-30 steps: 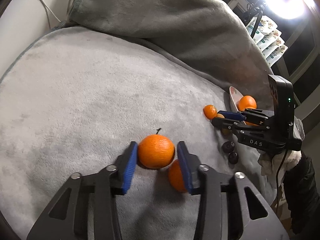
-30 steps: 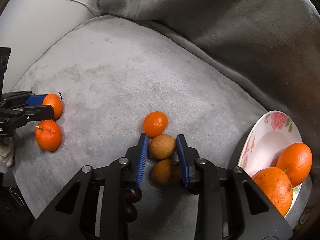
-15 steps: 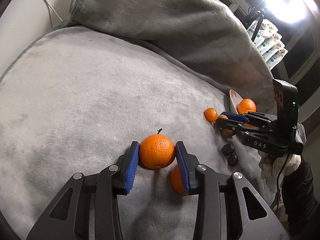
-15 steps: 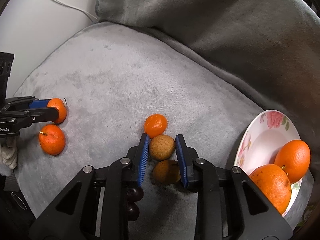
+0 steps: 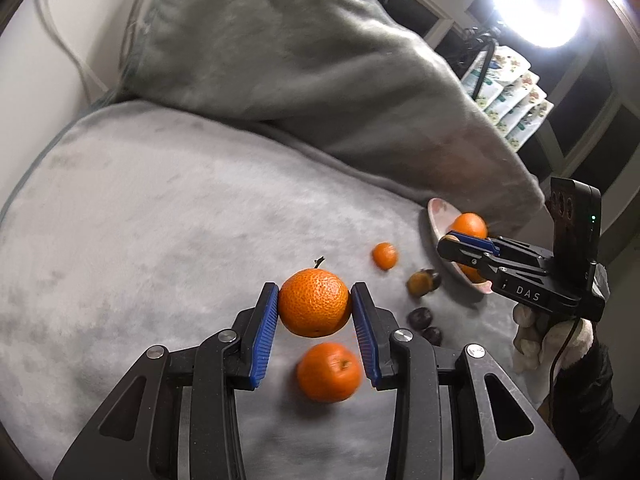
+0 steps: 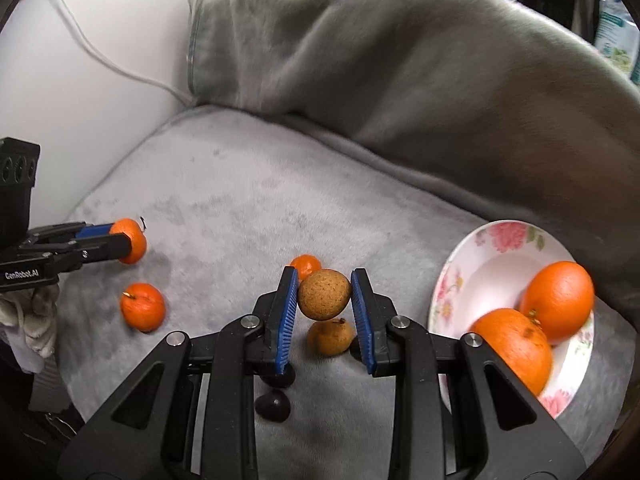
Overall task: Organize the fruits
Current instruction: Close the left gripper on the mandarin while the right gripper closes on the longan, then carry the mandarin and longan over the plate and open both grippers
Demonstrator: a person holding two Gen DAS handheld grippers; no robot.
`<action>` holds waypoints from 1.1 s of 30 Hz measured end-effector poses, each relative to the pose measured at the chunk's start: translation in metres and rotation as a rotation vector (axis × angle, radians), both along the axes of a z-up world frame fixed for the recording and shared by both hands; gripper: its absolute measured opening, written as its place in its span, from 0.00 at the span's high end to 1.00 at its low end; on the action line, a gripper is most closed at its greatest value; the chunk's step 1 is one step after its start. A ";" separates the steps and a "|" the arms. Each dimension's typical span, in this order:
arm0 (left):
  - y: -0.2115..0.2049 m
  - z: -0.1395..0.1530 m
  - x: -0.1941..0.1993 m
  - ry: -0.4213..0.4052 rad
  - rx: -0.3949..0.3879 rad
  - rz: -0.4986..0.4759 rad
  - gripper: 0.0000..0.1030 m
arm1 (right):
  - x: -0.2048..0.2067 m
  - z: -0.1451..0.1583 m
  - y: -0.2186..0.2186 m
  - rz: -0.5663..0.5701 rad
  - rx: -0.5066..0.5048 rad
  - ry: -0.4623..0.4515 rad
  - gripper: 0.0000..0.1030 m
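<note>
My left gripper (image 5: pixel 315 309) is shut on a stemmed tangerine (image 5: pixel 314 303) and holds it above the grey cushion (image 5: pixel 160 220). A second tangerine (image 5: pixel 329 372) lies below it. My right gripper (image 6: pixel 325 295) is shut on a brown round fruit (image 6: pixel 324 294), lifted over another brown fruit (image 6: pixel 330 337). A small tangerine (image 6: pixel 306 265) lies just beyond. The floral plate (image 6: pixel 480 264) at the right holds two oranges (image 6: pixel 558 300). The left gripper also shows in the right wrist view (image 6: pixel 124 242).
Two dark small fruits (image 6: pixel 273 404) lie under my right gripper. A rumpled grey blanket (image 6: pixel 400 80) rises behind the cushion. A white cable (image 6: pixel 120 68) runs along the white wall at the left. A bright lamp (image 5: pixel 536 4) shines at the top right.
Both grippers have closed on their fruits and lifted them off the cushion. The second tangerine and second brown fruit now show below the held ones.
</note>
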State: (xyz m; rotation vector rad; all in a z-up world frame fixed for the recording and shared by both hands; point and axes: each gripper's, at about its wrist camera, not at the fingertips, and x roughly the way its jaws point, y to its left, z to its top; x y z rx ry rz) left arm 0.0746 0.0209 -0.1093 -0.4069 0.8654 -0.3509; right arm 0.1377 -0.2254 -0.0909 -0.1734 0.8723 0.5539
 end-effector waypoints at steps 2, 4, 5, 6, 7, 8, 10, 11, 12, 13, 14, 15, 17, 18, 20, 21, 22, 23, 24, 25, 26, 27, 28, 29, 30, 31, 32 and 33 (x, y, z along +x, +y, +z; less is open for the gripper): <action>-0.006 0.005 0.002 -0.013 -0.006 -0.015 0.66 | -0.006 0.008 -0.009 -0.021 0.027 -0.020 0.73; -0.014 0.010 0.005 -0.025 -0.014 -0.034 0.66 | -0.012 0.015 -0.018 -0.041 0.050 -0.037 0.73; -0.018 0.012 0.008 -0.029 -0.016 -0.042 0.66 | -0.016 0.019 -0.024 -0.054 0.061 -0.046 0.73; -0.022 0.014 0.010 -0.034 -0.016 -0.053 0.66 | -0.018 0.022 -0.028 -0.065 0.069 -0.053 0.73; -0.029 0.017 0.013 -0.040 -0.014 -0.067 0.66 | -0.020 0.024 -0.034 -0.079 0.077 -0.060 0.73; -0.035 0.019 0.016 -0.044 -0.014 -0.079 0.66 | -0.023 0.026 -0.040 -0.094 0.086 -0.067 0.73; -0.045 0.022 0.021 -0.051 -0.014 -0.101 0.66 | -0.028 0.030 -0.053 -0.125 0.098 -0.080 0.73; -0.051 0.024 0.024 -0.055 -0.012 -0.112 0.66 | -0.032 0.031 -0.061 -0.142 0.102 -0.088 0.73; -0.057 0.026 0.025 -0.059 -0.011 -0.120 0.66 | -0.035 0.033 -0.067 -0.156 0.106 -0.095 0.73; -0.063 0.027 0.028 -0.063 -0.009 -0.134 0.66 | -0.039 0.034 -0.072 -0.169 0.110 -0.102 0.73; -0.069 0.029 0.031 -0.067 -0.008 -0.145 0.66 | -0.042 0.036 -0.078 -0.183 0.112 -0.109 0.73; -0.076 0.031 0.034 -0.071 -0.005 -0.157 0.66 | -0.045 0.037 -0.083 -0.192 0.114 -0.114 0.73; -0.087 0.034 0.037 -0.078 -0.001 -0.176 0.66 | -0.050 0.038 -0.094 -0.214 0.120 -0.121 0.73; -0.093 0.035 0.040 -0.081 0.002 -0.184 0.66 | -0.053 0.039 -0.099 -0.227 0.120 -0.125 0.73; -0.104 0.038 0.044 -0.093 0.007 -0.202 0.66 | -0.056 0.039 -0.109 -0.247 0.123 -0.130 0.73; -0.110 0.039 0.046 -0.095 0.009 -0.210 0.66 | -0.057 0.038 -0.113 -0.255 0.125 -0.130 0.73; -0.116 0.040 0.048 -0.097 0.012 -0.220 0.66 | -0.059 0.038 -0.117 -0.264 0.127 -0.131 0.73; -0.120 0.040 0.050 -0.098 0.013 -0.226 0.66 | -0.059 0.037 -0.121 -0.273 0.127 -0.131 0.73; -0.126 0.041 0.053 -0.100 0.015 -0.234 0.66 | -0.059 0.035 -0.125 -0.281 0.128 -0.130 0.73; -0.129 0.041 0.054 -0.101 0.017 -0.241 0.66 | -0.060 0.034 -0.129 -0.290 0.131 -0.127 0.73; -0.132 0.041 0.056 -0.101 0.019 -0.245 0.66 | -0.060 0.032 -0.134 -0.298 0.133 -0.125 0.73; -0.137 0.041 0.058 -0.102 0.022 -0.250 0.66 | -0.060 0.030 -0.138 -0.307 0.134 -0.122 0.73; -0.142 0.041 0.061 -0.102 0.028 -0.256 0.66 | -0.060 0.029 -0.141 -0.313 0.135 -0.120 0.73; -0.146 0.041 0.064 -0.101 0.033 -0.260 0.66 | -0.059 0.027 -0.144 -0.321 0.137 -0.117 0.73; -0.149 0.040 0.067 -0.098 0.036 -0.265 0.66 | -0.058 0.025 -0.148 -0.328 0.139 -0.114 0.73; -0.154 0.039 0.070 -0.095 0.040 -0.270 0.66 | -0.058 0.023 -0.152 -0.335 0.143 -0.110 0.73; -0.157 0.039 0.073 -0.092 0.042 -0.272 0.66 | -0.057 0.020 -0.156 -0.343 0.147 -0.105 0.73; -0.160 0.038 0.076 -0.088 0.046 -0.274 0.66 | -0.056 0.018 -0.159 -0.350 0.150 -0.101 0.73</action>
